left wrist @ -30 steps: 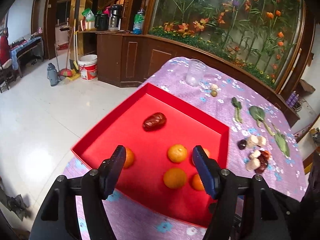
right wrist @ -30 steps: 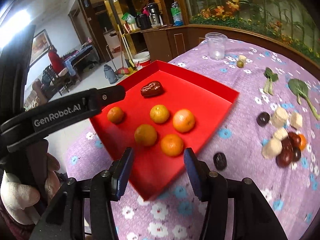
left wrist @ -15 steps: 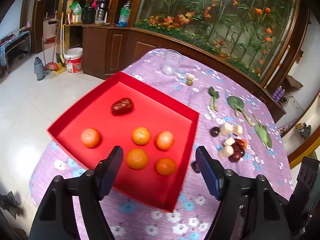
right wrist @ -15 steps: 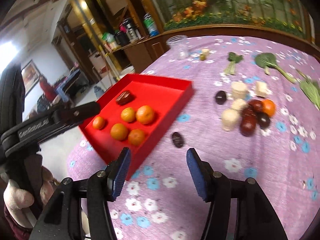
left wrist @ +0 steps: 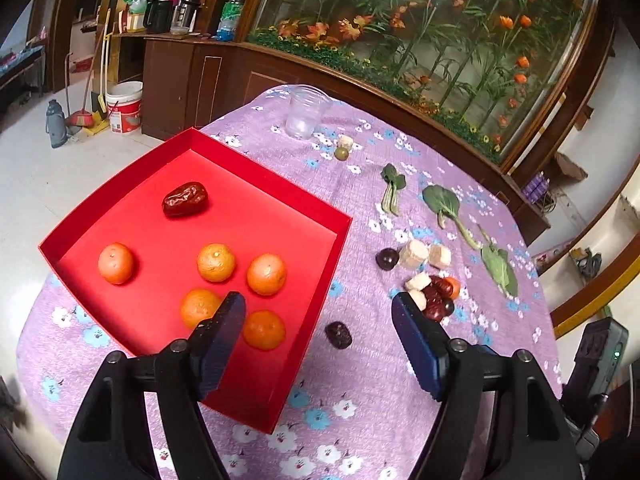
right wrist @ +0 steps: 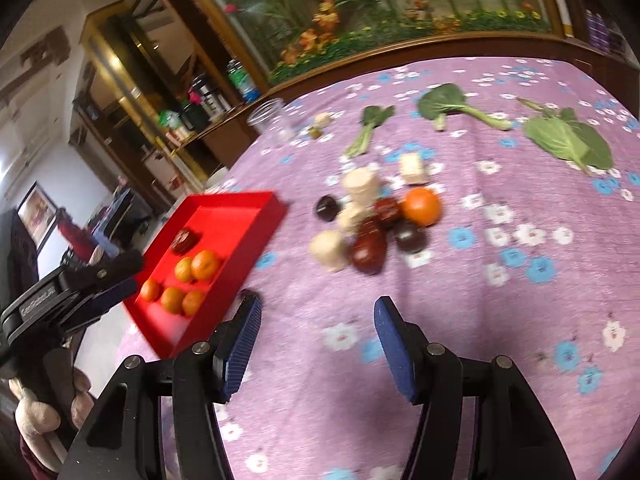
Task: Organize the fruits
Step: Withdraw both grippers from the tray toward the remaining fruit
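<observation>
A red tray (left wrist: 260,216) lies on the left of the purple flowered tablecloth. It holds several oranges (left wrist: 266,274) and one red date (left wrist: 185,199). My left gripper (left wrist: 318,308) hangs open over the tray's near right corner with nothing between its fingers. A dark date (left wrist: 338,335) lies on the cloth just right of the tray. Farther right sits a pile of dates, pale chunks and one orange (right wrist: 421,207). Short of that pile (right wrist: 372,236), my right gripper (right wrist: 318,306) stands open and empty above bare cloth. The red tray (right wrist: 236,220) is at its left.
A clear plastic cup (left wrist: 306,114) stands at the far edge, with a small green fruit (left wrist: 341,153) near it. Green leaves (right wrist: 568,140) lie along the back right. A dark plum (right wrist: 327,208) sits beside the pile. The table drops to the floor left of the tray.
The right gripper has swung right, from over the tray to the cloth before the fruit pile. The left gripper drew back and right to the tray's corner. Both jaws stand a little wider.
</observation>
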The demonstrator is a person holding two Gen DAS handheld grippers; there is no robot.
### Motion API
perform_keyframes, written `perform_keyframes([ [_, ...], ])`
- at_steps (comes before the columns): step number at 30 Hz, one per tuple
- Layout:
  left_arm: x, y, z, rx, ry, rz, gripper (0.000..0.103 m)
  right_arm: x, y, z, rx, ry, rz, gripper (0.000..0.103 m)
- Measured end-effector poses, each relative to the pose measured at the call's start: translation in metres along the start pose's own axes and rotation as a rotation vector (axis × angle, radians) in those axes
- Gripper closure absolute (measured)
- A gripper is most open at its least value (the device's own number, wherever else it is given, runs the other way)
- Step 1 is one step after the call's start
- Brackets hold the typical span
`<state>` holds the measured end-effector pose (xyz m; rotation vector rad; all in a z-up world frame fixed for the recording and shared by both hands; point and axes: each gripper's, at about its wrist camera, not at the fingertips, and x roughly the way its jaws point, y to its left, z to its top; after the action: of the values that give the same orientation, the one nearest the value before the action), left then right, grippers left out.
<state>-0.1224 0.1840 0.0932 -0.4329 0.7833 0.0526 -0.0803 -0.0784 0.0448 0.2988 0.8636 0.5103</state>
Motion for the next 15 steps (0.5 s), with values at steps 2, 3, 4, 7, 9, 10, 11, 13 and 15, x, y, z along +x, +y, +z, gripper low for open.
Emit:
perform_keyframes([
  [2, 0.003, 0.002, 0.002, -0.013, 0.002, -0.003, 0.028, -0.003, -0.012, 0.007, 0.015, -0.012, -0.023, 0.039],
  [3, 0.006, 0.003, 0.003, -0.016, 0.006, -0.001, 0.028, -0.004, -0.018, 0.011, 0.018, -0.019, -0.038, 0.039],
  [4, 0.009, 0.004, 0.003, -0.018, 0.011, 0.0, 0.028, -0.006, -0.024, 0.016, 0.02, -0.026, -0.053, 0.039],
  [7, 0.015, 0.004, 0.005, -0.01, 0.02, -0.002, 0.028, -0.014, -0.039, 0.029, 0.023, -0.049, -0.098, 0.039],
  [9, 0.019, 0.002, 0.005, 0.006, 0.024, -0.005, 0.028, -0.018, -0.05, 0.04, 0.02, -0.06, -0.131, 0.039],
  [10, 0.024, -0.001, 0.005, 0.019, 0.032, -0.009, 0.028, -0.017, -0.053, 0.044, 0.02, -0.06, -0.14, 0.039],
  [11, 0.028, -0.004, 0.004, 0.028, 0.043, -0.014, 0.028, -0.016, -0.058, 0.048, 0.023, -0.057, -0.147, 0.039],
  [13, 0.037, -0.009, 0.003, 0.047, 0.064, -0.026, 0.028, -0.01, -0.065, 0.054, 0.026, -0.043, -0.151, 0.039],
  [15, 0.047, -0.021, 0.0, 0.084, 0.086, -0.04, 0.028, -0.002, -0.068, 0.057, 0.024, -0.031, -0.15, 0.039],
])
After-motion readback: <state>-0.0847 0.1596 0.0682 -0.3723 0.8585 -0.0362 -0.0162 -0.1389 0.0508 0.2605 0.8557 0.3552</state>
